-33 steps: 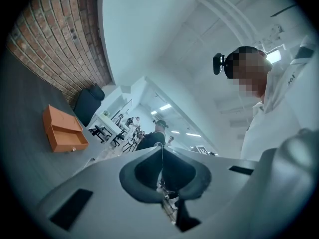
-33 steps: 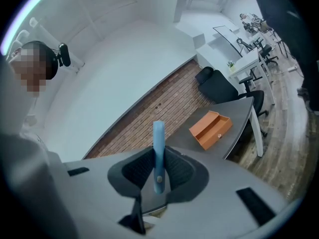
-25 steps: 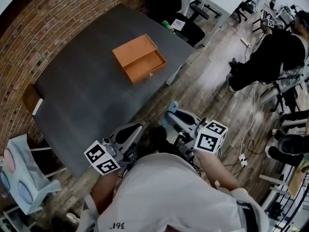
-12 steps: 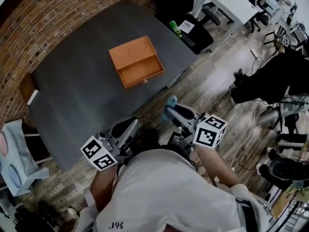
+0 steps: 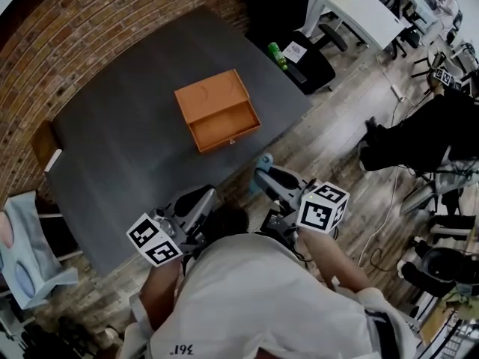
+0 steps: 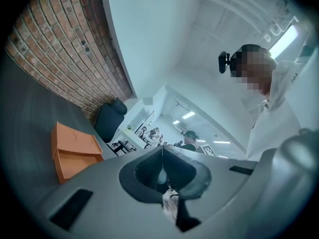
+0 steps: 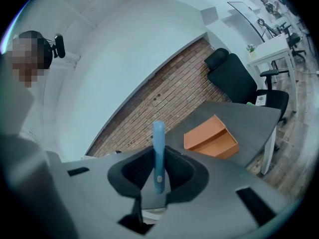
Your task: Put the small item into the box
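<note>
Right gripper (image 7: 158,166): you clamp slim light-blue plastic stick (image 7: 158,133) | left gripper (image 6: 162,161): clenched, empty | open orange cardboard box (image 5: 217,111): 11 o'clock, well apart, empty | carry and drop remain.

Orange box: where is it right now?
Head view, upper centre: the orange box lies open on the dark grey table, toward the table's right edge. Neither tool touches it.
</note>
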### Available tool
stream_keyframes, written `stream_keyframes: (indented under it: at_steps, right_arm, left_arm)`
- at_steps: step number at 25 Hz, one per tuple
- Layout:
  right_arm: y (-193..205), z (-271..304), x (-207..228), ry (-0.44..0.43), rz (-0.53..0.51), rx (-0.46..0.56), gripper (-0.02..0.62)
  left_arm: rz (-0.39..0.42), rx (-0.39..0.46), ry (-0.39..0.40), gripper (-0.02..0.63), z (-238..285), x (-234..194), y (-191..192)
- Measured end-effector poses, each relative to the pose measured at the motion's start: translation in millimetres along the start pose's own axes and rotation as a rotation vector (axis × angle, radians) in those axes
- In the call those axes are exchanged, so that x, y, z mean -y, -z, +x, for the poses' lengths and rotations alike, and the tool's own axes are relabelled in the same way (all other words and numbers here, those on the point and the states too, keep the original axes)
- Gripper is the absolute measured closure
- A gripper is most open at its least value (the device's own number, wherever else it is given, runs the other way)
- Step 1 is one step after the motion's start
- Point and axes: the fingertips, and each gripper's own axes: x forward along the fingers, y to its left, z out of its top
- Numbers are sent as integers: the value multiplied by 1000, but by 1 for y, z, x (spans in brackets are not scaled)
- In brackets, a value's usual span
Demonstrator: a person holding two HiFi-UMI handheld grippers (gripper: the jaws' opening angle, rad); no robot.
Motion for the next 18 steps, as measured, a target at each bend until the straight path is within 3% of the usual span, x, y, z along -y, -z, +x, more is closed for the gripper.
stream_keyframes:
  at_steps: [10,18]
  right_arm:
    - [-11,44,-13,53,9,39,517]
    - [-6,66,-20,102,12,64,517]
  left_arm:
    - [5,-44,49,594,-17,-32,-36]
    - [-8,-82,90,594,-35,-49,-42]
